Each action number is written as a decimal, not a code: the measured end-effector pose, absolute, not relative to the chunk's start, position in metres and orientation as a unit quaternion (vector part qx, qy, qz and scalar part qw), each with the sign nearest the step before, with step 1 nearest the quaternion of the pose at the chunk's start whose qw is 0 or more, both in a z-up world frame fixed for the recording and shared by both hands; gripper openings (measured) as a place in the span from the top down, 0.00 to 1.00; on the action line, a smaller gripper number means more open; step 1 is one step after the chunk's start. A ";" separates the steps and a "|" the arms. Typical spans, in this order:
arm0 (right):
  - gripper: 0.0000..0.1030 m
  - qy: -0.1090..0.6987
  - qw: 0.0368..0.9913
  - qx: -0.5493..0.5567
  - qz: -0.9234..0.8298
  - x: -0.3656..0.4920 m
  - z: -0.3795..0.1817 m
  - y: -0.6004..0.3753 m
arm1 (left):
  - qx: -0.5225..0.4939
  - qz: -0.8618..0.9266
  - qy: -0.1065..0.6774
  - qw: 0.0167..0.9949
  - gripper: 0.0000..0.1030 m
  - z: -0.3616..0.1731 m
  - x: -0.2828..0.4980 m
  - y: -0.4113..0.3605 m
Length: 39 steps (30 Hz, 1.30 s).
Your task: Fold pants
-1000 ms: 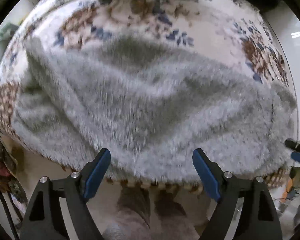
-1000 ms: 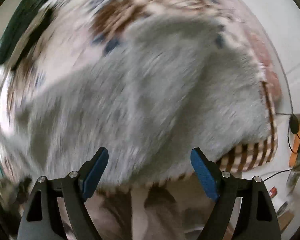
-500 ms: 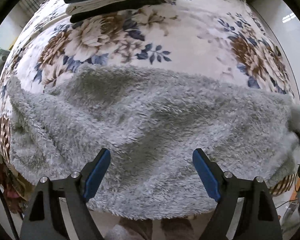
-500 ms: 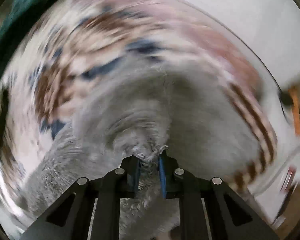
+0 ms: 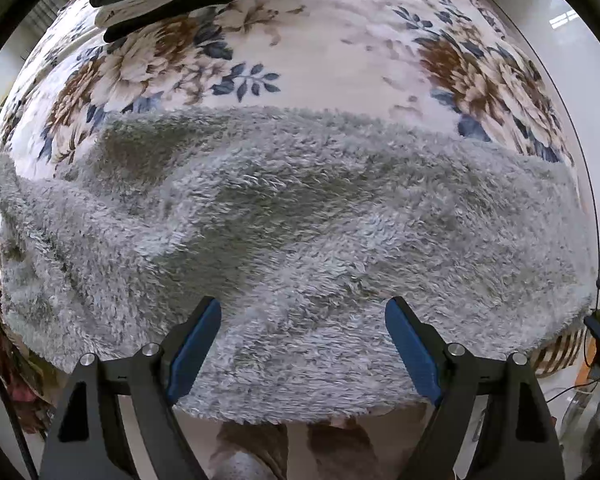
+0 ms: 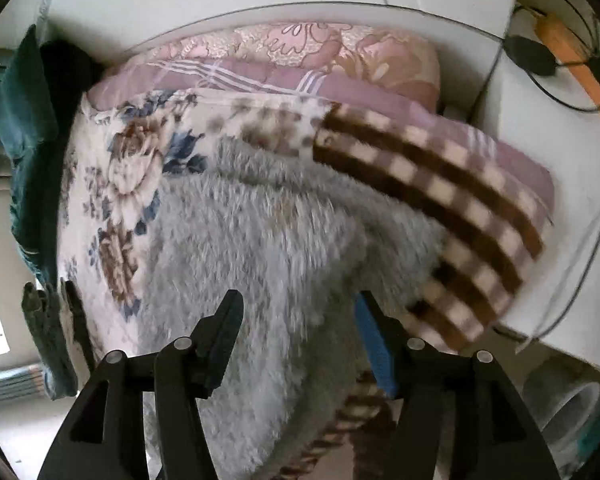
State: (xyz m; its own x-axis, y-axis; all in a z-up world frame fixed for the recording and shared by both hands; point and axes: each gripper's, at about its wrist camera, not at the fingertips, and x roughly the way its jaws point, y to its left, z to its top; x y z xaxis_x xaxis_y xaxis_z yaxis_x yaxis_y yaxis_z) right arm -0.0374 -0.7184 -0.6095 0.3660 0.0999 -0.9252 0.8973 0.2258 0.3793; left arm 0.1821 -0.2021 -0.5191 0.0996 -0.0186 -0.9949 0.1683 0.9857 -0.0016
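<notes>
Grey pants (image 5: 300, 232) were found spread across the floral blanket (image 5: 340, 60). Both the left gripper (image 5: 303, 344) and right gripper (image 6: 300, 340) were held apart above the pants, nothing clamped.

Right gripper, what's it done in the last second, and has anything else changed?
The right gripper was open a second ago, pinched the grey fleece pants half a second ago, and is open again now, so it has let them go. The left gripper stayed open above the pants, which remain spread on the floral blanket.
</notes>
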 end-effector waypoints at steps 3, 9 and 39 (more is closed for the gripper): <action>0.97 0.487 0.642 0.500 -0.318 -0.007 -0.615 -0.725 | 0.057 -0.060 0.669 0.739 0.19 -0.521 0.180 -0.207; 0.95 0.470 0.677 0.442 -0.356 -0.021 -0.575 -0.720 | 0.065 -0.067 0.670 0.737 0.19 -0.523 0.173 -0.216; 1.00 0.611 0.709 0.200 -0.289 0.138 -0.599 -0.741 | 0.156 0.010 0.596 0.788 0.19 -0.524 0.220 -0.279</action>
